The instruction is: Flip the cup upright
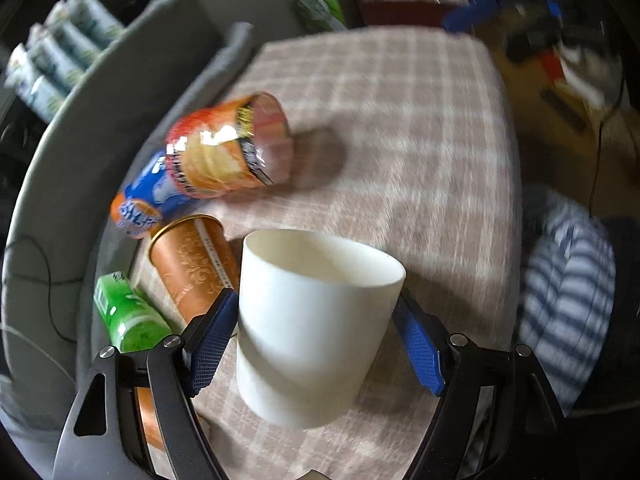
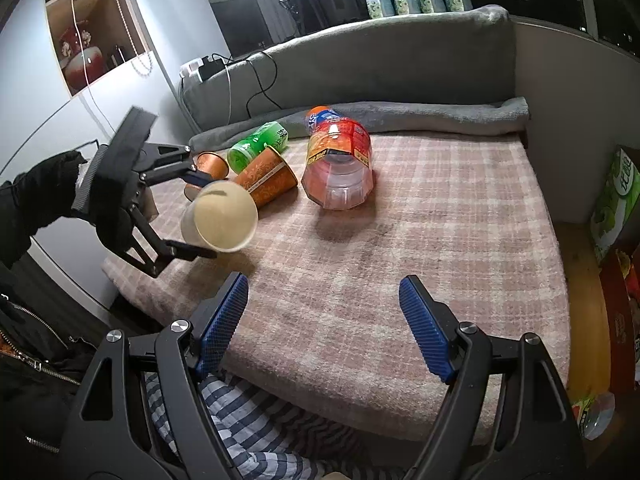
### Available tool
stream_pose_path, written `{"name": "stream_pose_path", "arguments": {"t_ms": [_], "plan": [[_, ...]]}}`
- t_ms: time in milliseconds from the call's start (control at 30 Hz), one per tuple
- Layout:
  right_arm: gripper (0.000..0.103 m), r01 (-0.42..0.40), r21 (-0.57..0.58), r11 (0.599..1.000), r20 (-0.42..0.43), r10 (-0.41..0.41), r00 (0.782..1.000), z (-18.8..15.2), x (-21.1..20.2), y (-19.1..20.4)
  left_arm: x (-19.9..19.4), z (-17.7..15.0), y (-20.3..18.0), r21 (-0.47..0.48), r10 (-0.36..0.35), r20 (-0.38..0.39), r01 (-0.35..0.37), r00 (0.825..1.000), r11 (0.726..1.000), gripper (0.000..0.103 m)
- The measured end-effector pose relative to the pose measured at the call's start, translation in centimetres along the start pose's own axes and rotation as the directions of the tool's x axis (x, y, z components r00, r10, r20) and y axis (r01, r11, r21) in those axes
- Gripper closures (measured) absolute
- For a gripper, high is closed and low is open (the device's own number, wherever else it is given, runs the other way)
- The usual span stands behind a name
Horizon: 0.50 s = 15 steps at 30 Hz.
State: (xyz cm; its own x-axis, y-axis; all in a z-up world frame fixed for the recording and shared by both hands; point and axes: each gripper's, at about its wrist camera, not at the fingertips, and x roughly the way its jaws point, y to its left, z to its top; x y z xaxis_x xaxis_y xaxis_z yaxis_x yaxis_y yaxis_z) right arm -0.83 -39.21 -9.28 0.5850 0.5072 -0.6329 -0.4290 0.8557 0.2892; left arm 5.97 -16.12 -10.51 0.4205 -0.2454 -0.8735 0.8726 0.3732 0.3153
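Left wrist view: my left tool (image 1: pixel 316 344) clamps the white cup (image 1: pixel 316 324), tilted above the plaid blanket (image 2: pixel 420 240). My right tool (image 2: pixel 324 324) hangs spread before a grey sofa back (image 2: pixel 360 64).

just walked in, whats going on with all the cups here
The left gripper grips a white cup by its sides, lifted and tilted above the plaid cloth. The right gripper hovers open and empty. Two orange cups, a green can and a plastic jar lie on their sides nearby.

Cream cup (image 1: pixel 316 320), pink-checked blanket (image 1: pixel 400 120)
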Motion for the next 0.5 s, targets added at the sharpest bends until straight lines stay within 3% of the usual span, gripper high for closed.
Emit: {"name": "stream_pose_path", "arguments": {"t_ms": [267, 500], "plan": [[0.022, -0.017, -0.032, 0.999, 0.014, 0.017, 1.000, 0.5, 0.4, 1.3, -1.2, -1.0, 1.8, -0.234, -0.010, 0.159, 0.047, 0.987, 0.971, 0.026], [0.022, -0.027, -0.027, 0.999, 0.031, 0.028, 0.999, 0.8, 0.6, 1.7, -1.5, -1.1, 2.4, -0.355, 0.005, 0.261, 0.091, 0.965, 0.930, 0.028]]}}
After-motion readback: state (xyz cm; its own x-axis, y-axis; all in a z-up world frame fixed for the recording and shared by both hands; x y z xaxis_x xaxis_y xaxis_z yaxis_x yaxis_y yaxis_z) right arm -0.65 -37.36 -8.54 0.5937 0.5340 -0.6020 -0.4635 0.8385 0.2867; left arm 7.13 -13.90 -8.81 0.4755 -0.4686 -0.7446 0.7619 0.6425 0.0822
